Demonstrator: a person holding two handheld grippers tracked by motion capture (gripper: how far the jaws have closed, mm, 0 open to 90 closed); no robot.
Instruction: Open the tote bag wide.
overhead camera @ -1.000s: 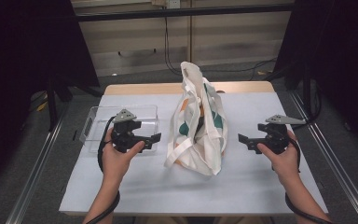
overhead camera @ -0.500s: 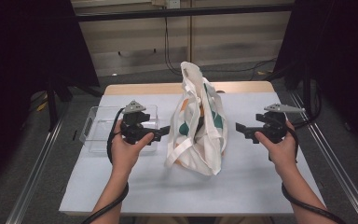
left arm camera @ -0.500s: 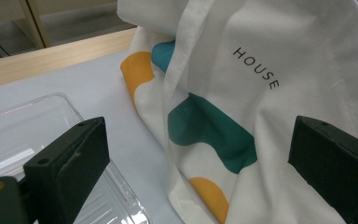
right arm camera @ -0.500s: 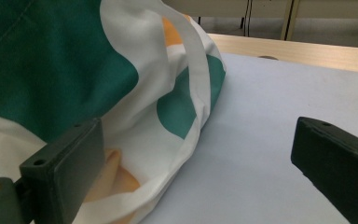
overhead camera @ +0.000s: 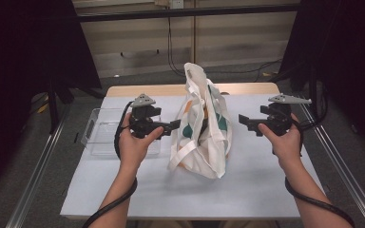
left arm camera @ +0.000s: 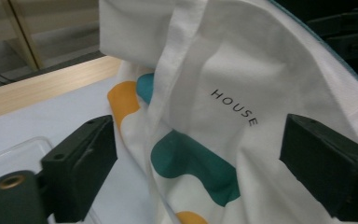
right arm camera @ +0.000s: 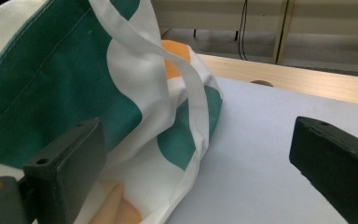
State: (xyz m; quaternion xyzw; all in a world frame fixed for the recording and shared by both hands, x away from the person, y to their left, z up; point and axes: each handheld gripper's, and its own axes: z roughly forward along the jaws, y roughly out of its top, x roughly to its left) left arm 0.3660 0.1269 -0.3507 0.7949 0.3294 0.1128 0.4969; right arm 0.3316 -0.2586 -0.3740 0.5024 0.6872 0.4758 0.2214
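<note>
Both of my hands have drawn in toward the tote bag [overhead camera: 202, 126] since a second ago, when they hung farther out to either side of it. My left gripper [overhead camera: 175, 125] now sits right at the bag's left face, its tips almost touching the cloth, and my right gripper [overhead camera: 243, 120] hovers just off the bag's right side with a small gap of table between them.

My left jaws have just been closing a little, yet they stand wide apart; in the left gripper view [left arm camera: 200, 158] the bag's white panel with the word HOUSE and its teal and orange blobs lies beyond the jaws, and neither pad presses on it. My right jaws are spread too, and in the right gripper view [right arm camera: 200, 163] I see the bag's teal and white cloth and one white handle strap [right arm camera: 186, 88] beside the left jaw, with nothing clamped.

The bag stands upright near the middle of the white table [overhead camera: 266, 185], slumped a little, its handles drooping down the front. A clear plastic tray [overhead camera: 100, 137] rests on the table behind my left hand [overhead camera: 135, 145].
</note>
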